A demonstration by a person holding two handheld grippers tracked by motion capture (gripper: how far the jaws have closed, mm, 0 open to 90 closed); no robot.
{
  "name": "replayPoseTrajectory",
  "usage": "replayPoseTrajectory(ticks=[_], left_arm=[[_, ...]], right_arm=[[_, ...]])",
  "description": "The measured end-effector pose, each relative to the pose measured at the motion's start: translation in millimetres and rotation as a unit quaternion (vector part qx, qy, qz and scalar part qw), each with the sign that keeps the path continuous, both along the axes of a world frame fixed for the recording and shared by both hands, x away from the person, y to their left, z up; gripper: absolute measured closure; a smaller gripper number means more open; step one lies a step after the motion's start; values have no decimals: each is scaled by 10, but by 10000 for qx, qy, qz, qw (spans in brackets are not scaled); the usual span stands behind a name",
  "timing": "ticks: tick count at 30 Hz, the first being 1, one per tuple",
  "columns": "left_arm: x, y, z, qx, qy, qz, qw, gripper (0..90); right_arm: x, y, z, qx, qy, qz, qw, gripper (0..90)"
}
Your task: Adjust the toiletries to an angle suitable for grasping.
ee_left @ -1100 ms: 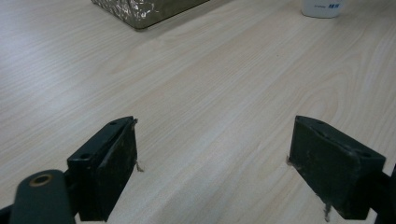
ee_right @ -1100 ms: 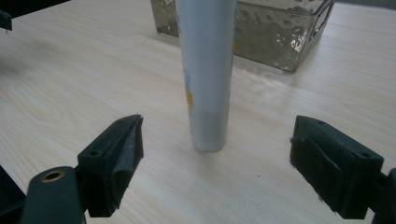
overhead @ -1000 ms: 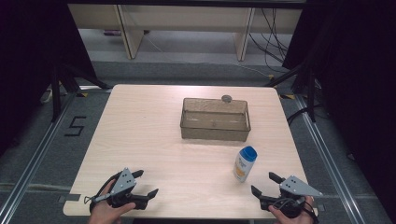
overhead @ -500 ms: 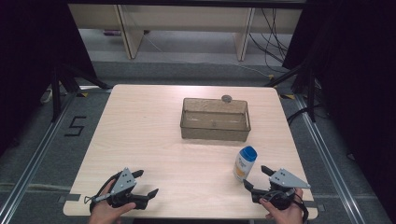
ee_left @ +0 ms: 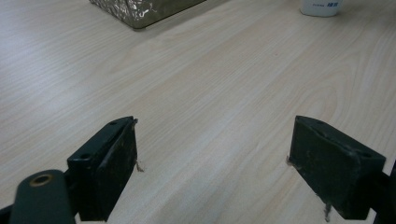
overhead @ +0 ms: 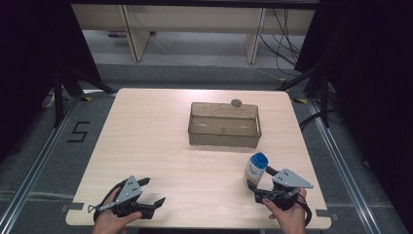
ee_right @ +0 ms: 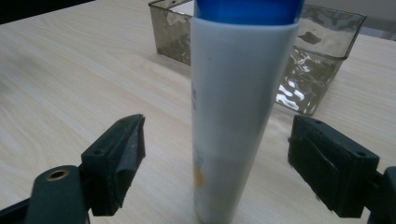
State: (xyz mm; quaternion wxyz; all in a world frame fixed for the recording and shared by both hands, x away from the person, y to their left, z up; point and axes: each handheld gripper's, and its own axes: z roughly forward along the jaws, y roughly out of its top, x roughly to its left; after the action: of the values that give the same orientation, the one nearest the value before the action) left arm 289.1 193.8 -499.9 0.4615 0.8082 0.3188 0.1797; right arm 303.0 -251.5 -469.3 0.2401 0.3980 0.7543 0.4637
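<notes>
A white bottle with a blue cap stands upright on the table's right front part. My right gripper has come up to it from the right. In the right gripper view the bottle rises between the two jaws of the right gripper, with a gap on each side. These jaws have just been closing a little, but the pads are not touching the bottle. My left gripper rests at the front left, open over bare wood, nothing between its jaws.
A clear smoky rectangular container sits past the bottle, mid-table; its corner and wall appear in the gripper views. A small dark round object lies behind it. The light wooden table ends close behind both hands.
My right gripper has slid left across the table toward the bottle, which now stands between its jaws. The left gripper has not moved.
</notes>
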Motion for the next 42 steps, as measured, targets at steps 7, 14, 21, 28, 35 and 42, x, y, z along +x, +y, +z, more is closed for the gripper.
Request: replayPoseTrajectory(ticks=[7,14,21,28,35,42], left_arm=[[2,-1,3,1,-10,-10,10000,147],[2,-11,4,-30,-6,-17,10000,147],[-3,-8,4,15,-20,-20,10000,147],[1,-3,0,69,-20,-32,10000,147],[-2,-9,-1,-3,-21,-15,10000,147],[-3,-14,-2,-31,-15,-12,10000,147]], right_arm=[[72,19,5,-55,-30,65,10000,226],[112,30,4,99,29,-89,9999,265],[192,46,-5,-92,-159,-7,9998,349],[231,55,-14,14,-150,19,9999,424],[235,80,-15,200,7,40,9998,503],[255,80,-18,155,-118,147,9997,549]])
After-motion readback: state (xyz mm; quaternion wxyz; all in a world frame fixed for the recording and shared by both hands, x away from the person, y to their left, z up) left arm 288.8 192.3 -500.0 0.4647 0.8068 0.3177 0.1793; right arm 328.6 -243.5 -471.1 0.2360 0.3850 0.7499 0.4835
